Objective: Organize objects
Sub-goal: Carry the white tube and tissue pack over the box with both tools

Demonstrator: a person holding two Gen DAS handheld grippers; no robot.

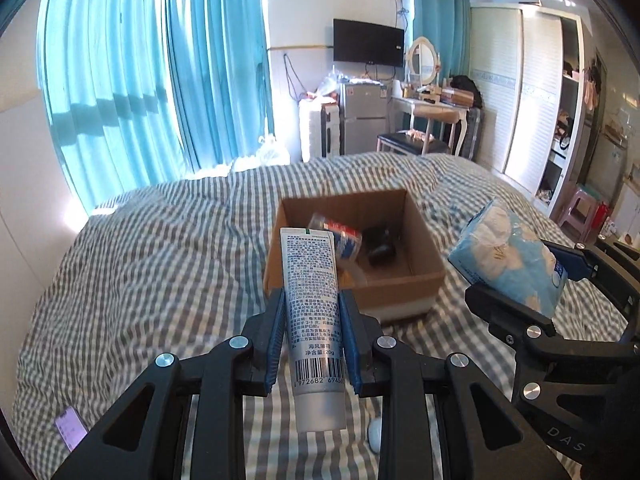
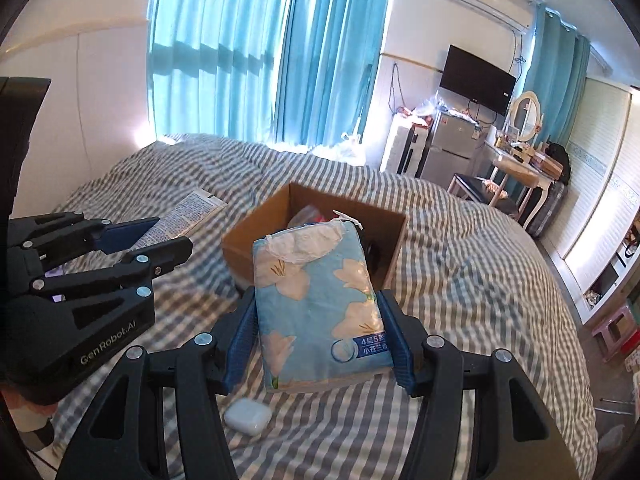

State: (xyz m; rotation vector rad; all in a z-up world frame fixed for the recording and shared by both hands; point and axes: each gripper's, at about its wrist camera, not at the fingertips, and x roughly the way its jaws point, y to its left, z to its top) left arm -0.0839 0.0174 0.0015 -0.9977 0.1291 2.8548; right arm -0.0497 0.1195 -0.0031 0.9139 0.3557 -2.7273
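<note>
left gripper (image 1: 312, 336) has its pads clamped on a silver tube (image 1: 314, 320); right gripper (image 2: 316, 340) is squeezing a blue floral tissue pack (image 2: 316, 304); both held up over the checked bed (image 1: 160, 260), cardboard box (image 1: 400, 280) just ahead with some bits inside; white earbud case (image 2: 248, 416) lying on the bedding below.

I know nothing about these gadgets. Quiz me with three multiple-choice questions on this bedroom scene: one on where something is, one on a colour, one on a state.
1. Where does the cardboard box sit?
A. on the checked bedspread
B. on the floor
C. on a chair

2. What colour is the tissue pack?
A. red
B. light blue with white flowers
C. plain black

3. The left hand-held gripper is:
A. open and empty
B. shut on the tube
C. resting inside the box

Answers: 1 A, bedspread surrounds the box; 2 B, its wrapper shows this; 3 B, both pads press the tube's sides.
</note>
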